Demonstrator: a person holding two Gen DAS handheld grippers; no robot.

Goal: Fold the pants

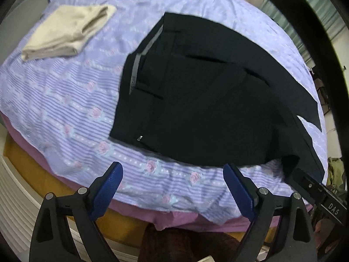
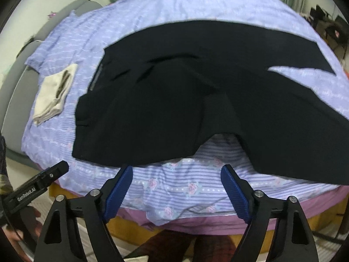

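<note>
**Both Grippers Poised Open at the Near Edge of the Pants**

Fingers first: you are holding the left gripper [image 1: 173, 187] with its ribbed blue pads [image 1: 109, 187] spread wide and nothing between them; the right gripper [image 2: 176, 191] is likewise standing open and empty over the bedspread [image 2: 174, 181]. Neither pair is touching cloth.

Just beyond both sets of tips, the black pants [image 1: 196, 109] are lying flat on the bed, waistband [image 1: 135, 74] toward the left, the two legs splaying apart toward the right. A folded beige garment [image 1: 65, 32] is resting well apart, at the far left.

Risks: the pads are hovering over bedspread rather than trouser edge, so by closing here you are likely pinching the sheet, or sheet and pants together, and dragging both. Taking only the top layer would be leaving the underside behind and skewing the fold.

Materials: the pants are reading as smooth, matte, limp woven cloth with slit pockets; the bedspread is a thin lilac cotton, striped, rose-printed, slightly rumpled.
</note>
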